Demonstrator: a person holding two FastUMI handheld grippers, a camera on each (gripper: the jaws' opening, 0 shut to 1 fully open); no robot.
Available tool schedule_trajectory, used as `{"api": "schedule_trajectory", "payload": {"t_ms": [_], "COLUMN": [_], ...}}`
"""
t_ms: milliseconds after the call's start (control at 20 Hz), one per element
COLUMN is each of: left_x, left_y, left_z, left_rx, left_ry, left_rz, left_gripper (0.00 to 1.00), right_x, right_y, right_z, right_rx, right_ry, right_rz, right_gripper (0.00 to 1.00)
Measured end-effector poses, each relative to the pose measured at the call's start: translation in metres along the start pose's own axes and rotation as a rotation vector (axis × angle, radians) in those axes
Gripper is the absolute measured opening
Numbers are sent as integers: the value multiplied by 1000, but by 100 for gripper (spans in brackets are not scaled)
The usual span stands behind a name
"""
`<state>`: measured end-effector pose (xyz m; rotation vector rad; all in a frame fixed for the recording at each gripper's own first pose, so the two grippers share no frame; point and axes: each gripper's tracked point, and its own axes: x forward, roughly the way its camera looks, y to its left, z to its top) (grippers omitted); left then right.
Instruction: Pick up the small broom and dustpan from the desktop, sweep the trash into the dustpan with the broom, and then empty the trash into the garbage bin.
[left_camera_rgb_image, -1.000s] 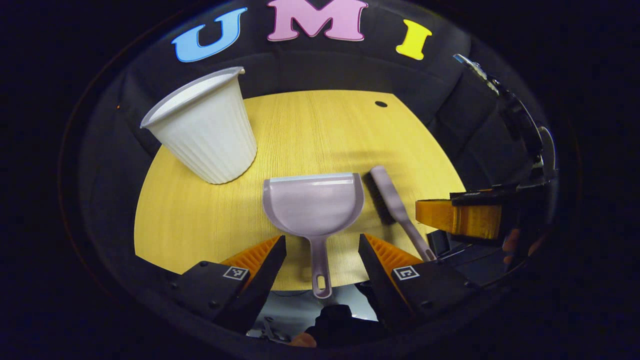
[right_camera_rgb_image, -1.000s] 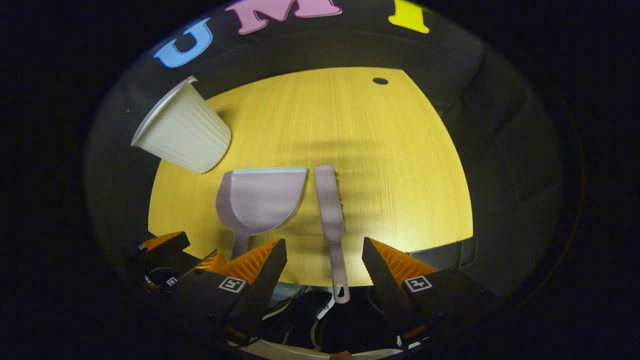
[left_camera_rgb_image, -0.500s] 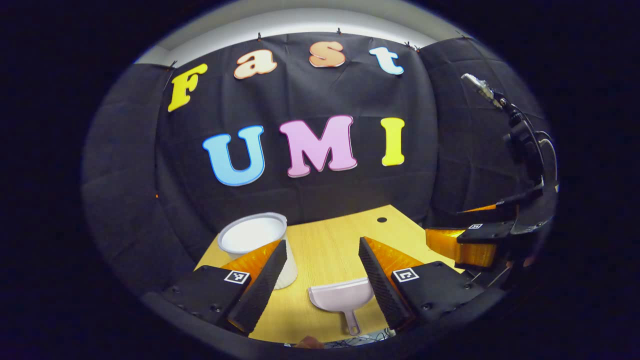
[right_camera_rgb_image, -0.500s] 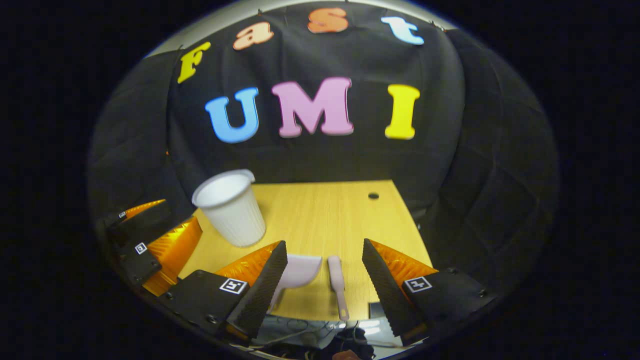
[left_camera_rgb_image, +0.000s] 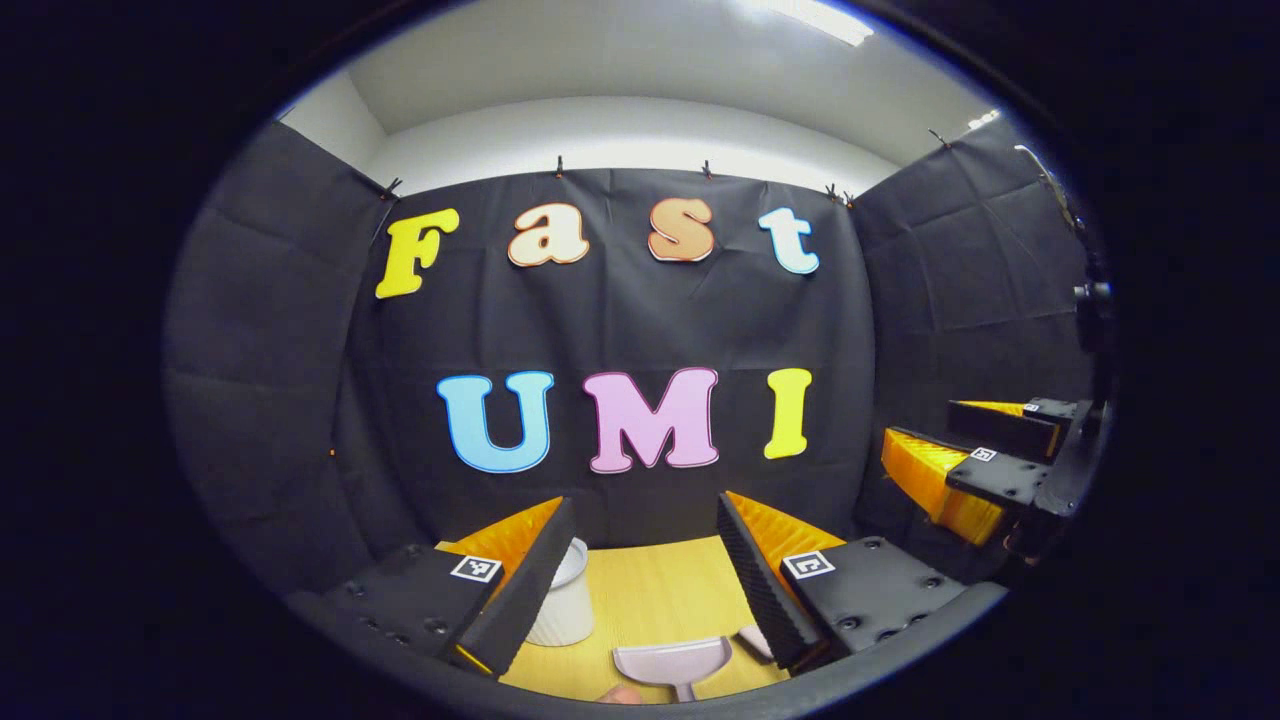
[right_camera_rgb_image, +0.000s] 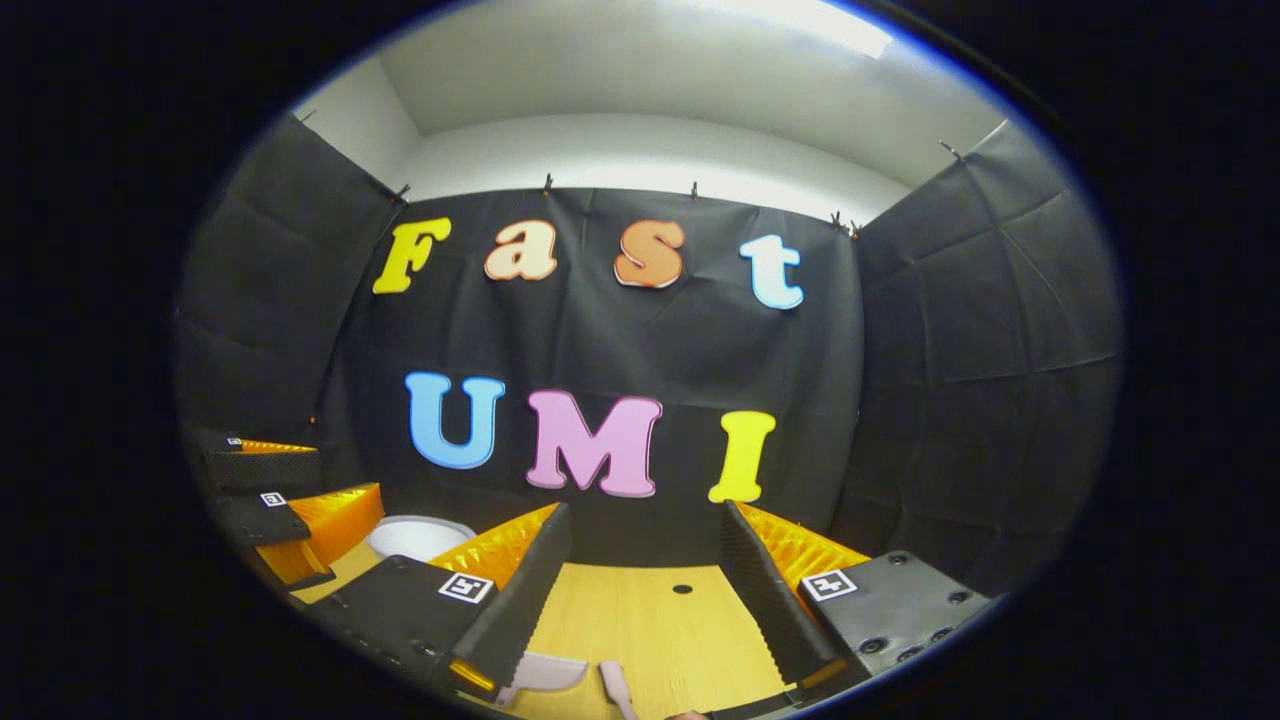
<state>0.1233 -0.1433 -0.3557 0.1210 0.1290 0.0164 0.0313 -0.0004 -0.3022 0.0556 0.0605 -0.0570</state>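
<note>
So this looks like the very start, nothing is picked up yet. Both tongs are spread wide with nothing between them, held up level and looking at the booth wall more than at the work.

In the left gripper view, the left tongs (left_camera_rgb_image: 640, 570) hang above the near edge of the tabletop (left_camera_rgb_image: 650, 600), and the pale pink dustpan (left_camera_rgb_image: 672, 663) lies flat right at the bottom, between the finger tips but well below them. Its mouth faces the back wall and its handle runs back toward the camera, so the long axis is roughly near-to-far. The white garbage bin (left_camera_rgb_image: 568, 608) stands upright just behind the left finger. The right tongs (left_camera_rgb_image: 965, 465) show off to the side, also parted.

In the right gripper view, the right tongs (right_camera_rgb_image: 645, 590) frame the small broom (right_camera_rgb_image: 617, 686), just a sliver at the bottom edge beside the dustpan (right_camera_rgb_image: 545, 672). It seems to lie lengthwise toward the camera too, but too little shows to be sure.

My guess at the next move: tip both down and close on the handles. They're thin and lie flat, so a low approach is needed.
</note>
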Motion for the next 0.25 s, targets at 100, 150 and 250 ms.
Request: {"api": "schedule_trajectory", "payload": {"t_ms": [100,150,250], "left_x": [-6,-11,-21], "left_y": [0,-2,0], "left_z": [4,6,14], "left_rx": [-13,-36,-89], "left_ry": [-6,-1,13], "left_rz": [1,-8,-7], "left_gripper": [84,84,84], "right_x": [-3,-4,0], "right_y": [6,10,14], "right_z": [7,11,15], "right_rx": [29,40,40], "right_ry": [-14,-23,-30], "right_rz": [32,54,88], "right_gripper": [95,95,91]}}
